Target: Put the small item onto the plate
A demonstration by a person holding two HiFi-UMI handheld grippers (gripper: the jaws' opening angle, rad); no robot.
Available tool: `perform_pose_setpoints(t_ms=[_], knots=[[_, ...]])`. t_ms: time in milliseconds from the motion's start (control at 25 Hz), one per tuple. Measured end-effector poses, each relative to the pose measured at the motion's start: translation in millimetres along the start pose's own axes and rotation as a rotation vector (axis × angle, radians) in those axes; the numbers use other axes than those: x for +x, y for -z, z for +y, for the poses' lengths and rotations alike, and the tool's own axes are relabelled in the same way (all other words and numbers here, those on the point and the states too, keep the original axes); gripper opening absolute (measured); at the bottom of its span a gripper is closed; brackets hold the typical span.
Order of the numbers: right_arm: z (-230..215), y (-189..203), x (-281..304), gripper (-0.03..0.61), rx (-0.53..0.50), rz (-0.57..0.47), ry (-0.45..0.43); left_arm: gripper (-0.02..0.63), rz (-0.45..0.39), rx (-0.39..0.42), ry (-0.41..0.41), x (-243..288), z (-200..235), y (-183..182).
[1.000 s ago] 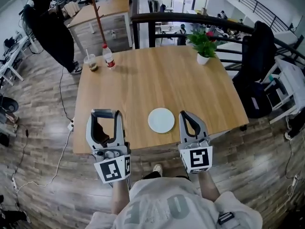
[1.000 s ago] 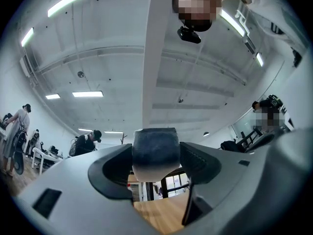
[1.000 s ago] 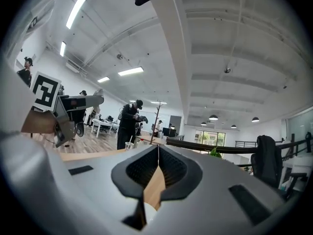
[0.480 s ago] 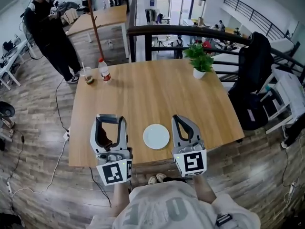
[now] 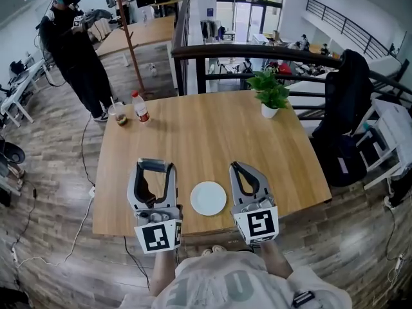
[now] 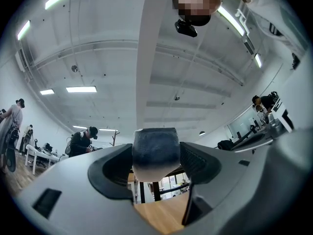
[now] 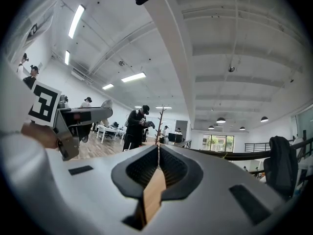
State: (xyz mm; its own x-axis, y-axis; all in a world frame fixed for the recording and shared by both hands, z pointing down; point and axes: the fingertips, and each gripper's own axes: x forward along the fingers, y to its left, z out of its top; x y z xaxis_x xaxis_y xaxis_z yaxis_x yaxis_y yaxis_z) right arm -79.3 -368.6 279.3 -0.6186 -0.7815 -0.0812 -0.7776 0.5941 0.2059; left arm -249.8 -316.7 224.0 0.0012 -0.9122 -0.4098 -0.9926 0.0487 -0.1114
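A white plate (image 5: 208, 198) lies near the wooden table's (image 5: 212, 140) front edge. My left gripper (image 5: 156, 165) hovers just left of the plate and is shut on the small item (image 5: 146, 186), a dark lump between its jaws. In the left gripper view the small item (image 6: 155, 153) is a rounded block, dark on top and pale below, wedged between the jaws of the left gripper (image 6: 155, 156). My right gripper (image 5: 236, 167) hangs just right of the plate. In its own view the right gripper (image 7: 157, 148) is shut, the pads meeting with nothing between them.
A potted plant (image 5: 270, 96) stands at the table's far right. A bottle (image 5: 140, 107) and a cup (image 5: 120, 115) stand at the far left corner. A person in black (image 5: 76, 47) stands beyond the table. A black chair (image 5: 346, 111) and a railing (image 5: 257, 51) border the right and far sides.
The head view has shifted, so the table and plate sit lower left in the picture. Both grippers keep their places beside the plate; the left still holds the small item.
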Motion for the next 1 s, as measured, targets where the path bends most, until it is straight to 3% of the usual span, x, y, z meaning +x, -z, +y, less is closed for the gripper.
perform_pose_setpoints(t_ms=[280, 400, 600, 840, 1000], knots=[[-12.2, 2.2, 0.7, 0.018, 0.005, 0.003, 0.007, 0.304, 0.043, 0.032, 0.051, 11.3, -13.4, 10.1], [-14.9, 6.4, -0.8, 0.018, 0.016, 0.005, 0.013, 0.304, 0.101, 0.057, 0.083, 16.2, -20.0, 23.2], [-19.5, 16.4, -15.1, 0.018, 0.028, 0.046, 0.014, 0.304, 0.281, 0.152, 0.198, 16.5, -45.2, 57.5], [-27.5, 44.0, -36.9, 0.018, 0.039, 0.147, 0.014, 0.304, 0.383, 0.234, 0.381, 26.4, -80.0, 89.7], [-29.7, 64.3, -55.8, 0.018, 0.048, 0.210, 0.023, 0.304, 0.471, 0.232, 0.477, 22.5, -104.0, 128.5]])
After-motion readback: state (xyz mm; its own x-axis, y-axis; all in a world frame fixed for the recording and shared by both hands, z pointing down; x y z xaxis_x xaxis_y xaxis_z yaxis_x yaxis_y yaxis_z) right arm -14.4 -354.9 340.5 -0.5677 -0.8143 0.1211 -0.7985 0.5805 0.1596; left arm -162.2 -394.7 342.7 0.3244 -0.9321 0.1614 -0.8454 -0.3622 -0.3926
